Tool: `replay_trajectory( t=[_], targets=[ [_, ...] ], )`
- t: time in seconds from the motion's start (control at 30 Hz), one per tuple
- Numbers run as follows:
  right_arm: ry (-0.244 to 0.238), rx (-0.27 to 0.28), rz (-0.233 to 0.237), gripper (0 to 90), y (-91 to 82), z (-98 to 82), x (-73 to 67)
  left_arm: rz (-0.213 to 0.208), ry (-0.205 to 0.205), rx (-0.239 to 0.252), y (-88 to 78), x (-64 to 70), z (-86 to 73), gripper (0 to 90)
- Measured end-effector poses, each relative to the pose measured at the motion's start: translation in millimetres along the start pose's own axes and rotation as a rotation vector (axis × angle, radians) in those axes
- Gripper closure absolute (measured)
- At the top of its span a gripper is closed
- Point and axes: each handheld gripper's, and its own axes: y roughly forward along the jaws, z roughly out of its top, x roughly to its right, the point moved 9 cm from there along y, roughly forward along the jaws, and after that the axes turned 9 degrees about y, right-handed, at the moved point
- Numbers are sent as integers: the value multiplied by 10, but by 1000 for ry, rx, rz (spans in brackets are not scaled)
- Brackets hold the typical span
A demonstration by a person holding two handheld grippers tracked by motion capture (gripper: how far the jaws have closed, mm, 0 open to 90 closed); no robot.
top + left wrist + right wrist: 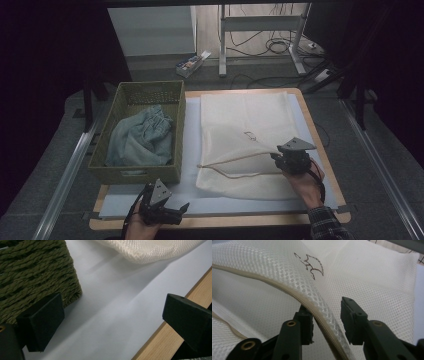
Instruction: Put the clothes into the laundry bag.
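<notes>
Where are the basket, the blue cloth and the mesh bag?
basket [116, 172], high view, its near woven wall.
blue cloth [142, 137], high view, middle of the crumpled bundle.
mesh bag [245, 117], high view, flat upper panel.

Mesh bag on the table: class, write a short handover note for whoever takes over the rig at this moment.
Right tongs: jaws around the mesh bag's zipper edge, lifted off the bag; a gap shows on one side, so no firm grip.
Left tongs: open, holding nothing, over the white mat by the basket corner.
Blue garment lies in the basket.
Done: bag mouth partly raised.
Left: probably secure the edge, open the bag, move the garment in.
</notes>
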Motion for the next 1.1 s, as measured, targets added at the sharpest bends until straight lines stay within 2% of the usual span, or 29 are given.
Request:
replay_trajectory(
  t=[0.13,0.27,0.37,0.57,0.63,0.67,0.73,0.83,1.03,1.07,1.1],
  targets=[
    [3,22,21,643,-41,46,-32,0,1,-1,2,1,0,37],
    [-28,38,28,613,-90,99,-96,0,1,-2,2,0,-1,37],
    [-54,49,22,609,-117,128,-115,0,3,-3,4,2,-2,37],
    [-64,59,4,611,-144,160,-94,0,3,-4,8,4,-3,37],
    [-67,49,-1,670,-132,149,-68,0,3,-4,8,4,-2,37],
    [-67,49,-1,670,-132,149,-68,0,3,-4,8,4,-2,37],
    [-67,40,13,750,-128,144,-68,-1,3,-4,10,5,-2,37],
    [-75,42,24,806,-135,158,-81,0,3,-4,11,4,-1,37],
    [-73,52,64,840,-185,243,-146,4,2,-2,7,-2,0,37],
    [-96,53,76,847,-206,278,-186,4,2,-2,6,-2,1,37],
    [-96,53,76,847,-206,278,-186,4,2,-2,6,-1,1,37]
  ],
)
